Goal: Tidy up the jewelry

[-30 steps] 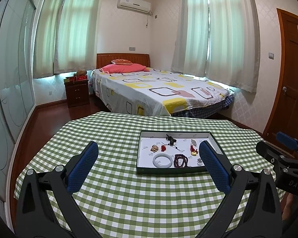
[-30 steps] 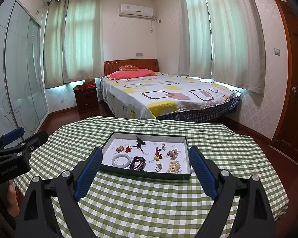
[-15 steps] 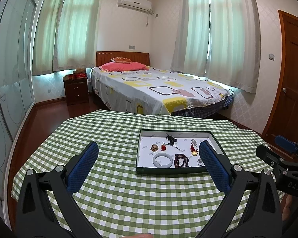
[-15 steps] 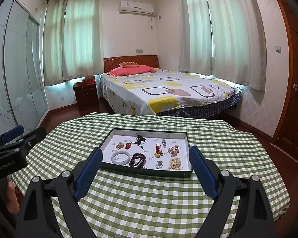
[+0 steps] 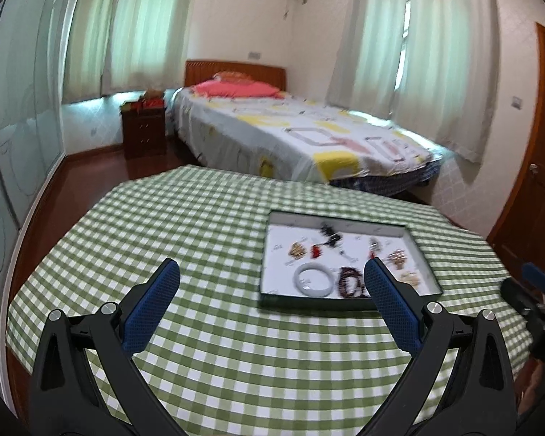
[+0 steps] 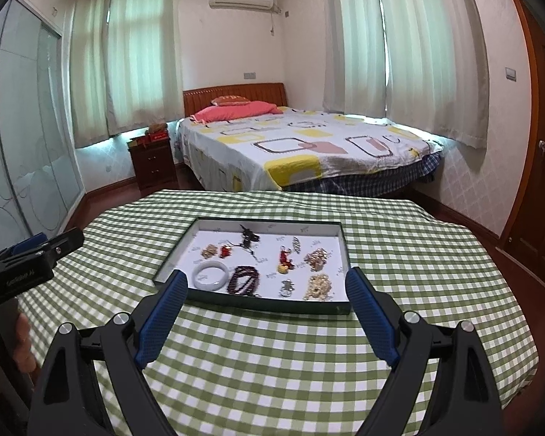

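Note:
A dark green tray point(image 6: 250, 303) with a white floor sits on the green checked tablecloth point(image 6: 272, 363). In it lie a white bangle point(image 6: 210, 275), a dark bead bracelet point(image 6: 245, 280), a black pendant point(image 6: 248, 237), red charms point(image 6: 284, 258) and gold pieces point(image 6: 318, 283). My right gripper point(image 6: 267, 290) is open and empty, above the cloth just before the tray's near wall. My left gripper point(image 5: 270, 283) is open and empty, left of the tray point(image 5: 309, 301); its right finger point(image 5: 388, 301) overlaps the tray's near right part in view. The bangle point(image 5: 314, 279) shows there too.
The table point(image 5: 163, 218) stands in a bedroom. A bed point(image 6: 301, 145) is behind it, a nightstand point(image 6: 152, 161) at the back left, a glass wardrobe point(image 6: 18, 145) on the left and a wooden door point(image 6: 541, 145) on the right. Each gripper appears at the other view's edge.
The left gripper has swung left and tilted down, so the tray has shifted right in its blurred view. The right gripper has moved a little closer to the tray. Both stay open.

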